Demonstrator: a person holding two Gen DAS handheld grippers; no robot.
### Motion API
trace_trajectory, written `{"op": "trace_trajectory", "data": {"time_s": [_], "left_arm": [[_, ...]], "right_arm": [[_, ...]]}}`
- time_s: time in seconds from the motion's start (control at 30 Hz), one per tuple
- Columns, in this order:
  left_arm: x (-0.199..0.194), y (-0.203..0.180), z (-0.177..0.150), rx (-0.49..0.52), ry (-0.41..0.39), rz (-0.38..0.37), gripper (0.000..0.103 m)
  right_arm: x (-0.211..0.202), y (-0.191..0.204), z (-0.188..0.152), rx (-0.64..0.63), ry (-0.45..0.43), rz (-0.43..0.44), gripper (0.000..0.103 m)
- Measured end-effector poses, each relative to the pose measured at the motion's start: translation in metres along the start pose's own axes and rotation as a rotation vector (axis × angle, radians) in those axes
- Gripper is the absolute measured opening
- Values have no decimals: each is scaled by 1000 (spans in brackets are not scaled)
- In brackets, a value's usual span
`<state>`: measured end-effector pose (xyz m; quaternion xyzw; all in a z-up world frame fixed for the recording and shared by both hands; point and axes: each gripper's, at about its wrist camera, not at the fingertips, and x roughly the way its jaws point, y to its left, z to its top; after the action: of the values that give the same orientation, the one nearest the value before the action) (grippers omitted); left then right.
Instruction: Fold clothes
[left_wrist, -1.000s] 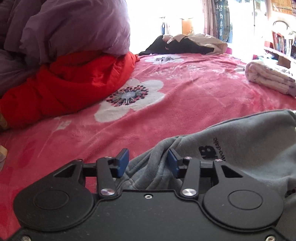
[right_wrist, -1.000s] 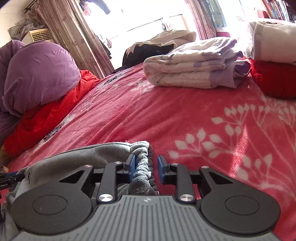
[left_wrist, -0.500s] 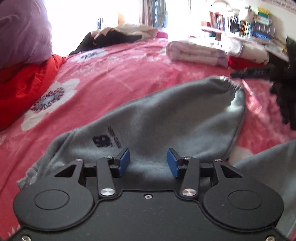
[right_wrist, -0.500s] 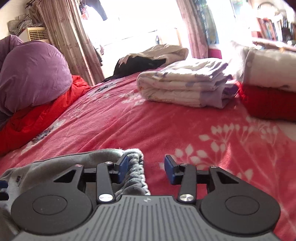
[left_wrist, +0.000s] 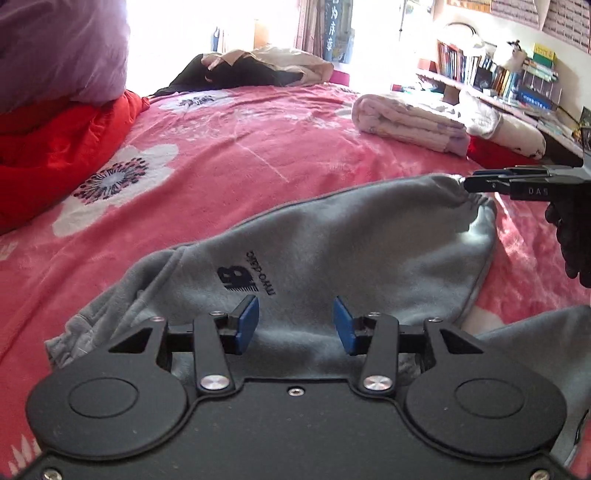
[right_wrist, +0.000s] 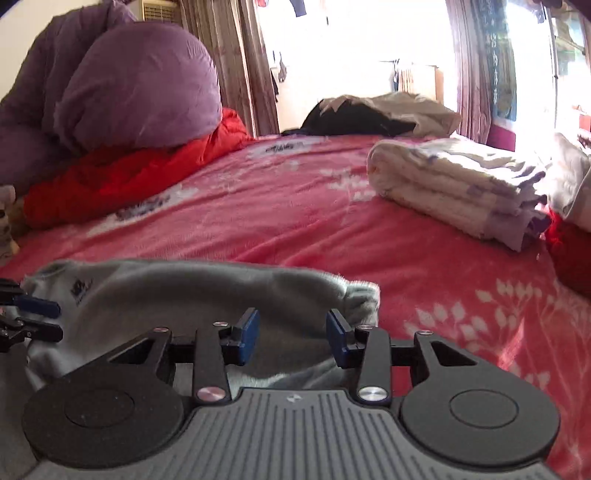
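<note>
Grey fleece sweatpants with a dark logo (left_wrist: 332, 243) lie on the pink flowered blanket (left_wrist: 229, 155). Left view alone shows the logo side and a black-gloved hand (left_wrist: 572, 236); right view alone shows the gathered cuff (right_wrist: 364, 295) just ahead of the right fingers.

Left gripper (left_wrist: 295, 325): pitched down, jaws apart, fleece lying under the gap, pads not pressing.

Right gripper (right_wrist: 291, 334): jaws closing (fleece between them, no squeeze seen).

Bare blanket lies beyond both fingertips up to the folded white-and-lilac towel (right_wrist: 461, 184).

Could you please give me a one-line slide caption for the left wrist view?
Open left gripper over grey sweatpants on a pink floral blanket, right gripper at the cuff.
</note>
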<state>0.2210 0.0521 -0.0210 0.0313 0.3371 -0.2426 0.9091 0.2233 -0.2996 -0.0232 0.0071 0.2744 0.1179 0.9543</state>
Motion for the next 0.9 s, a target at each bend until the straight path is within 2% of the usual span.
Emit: {"op": "trace_trajectory", "data": {"time_s": [0.03,0.1,0.23,0.33,0.37,0.4,0.43,0.47,0.57,0.67,0.8,0.9], "left_arm": [[-2,5,1,-20,-8,1,44],[-4,12,1,-44,-12,15,44],[-5,18,2,-68,-15,14,44],[-5,16,2,-63,-21,-2,44],[-5,15,3,-59,-22,-3,44],[-5,16,3,-58,-22,-1,44],[-6,16,3,-59,-22,1,44],[-6,18,2,-65,-22,4,44],[-8,26,1,-94,-19,7,44],[-10,32,2,-113,-25,27,44],[-15,38,3,-131,-42,36,44],[-12,40,1,-135,-33,37,44]], "right_arm": [[-4,0,4,-34,-19,-13,43],[-5,-4,8,-55,-27,-21,58],[6,1,19,-119,-16,45,57],[26,24,29,-214,37,154,50],[37,31,31,-239,88,178,33],[52,37,32,-270,144,152,21],[68,38,32,-288,188,95,22],[82,31,34,-255,221,76,19],[102,-9,39,26,261,114,0],[97,-11,40,49,264,131,0],[77,15,45,-72,240,140,10],[72,41,54,-147,238,219,10]]}}
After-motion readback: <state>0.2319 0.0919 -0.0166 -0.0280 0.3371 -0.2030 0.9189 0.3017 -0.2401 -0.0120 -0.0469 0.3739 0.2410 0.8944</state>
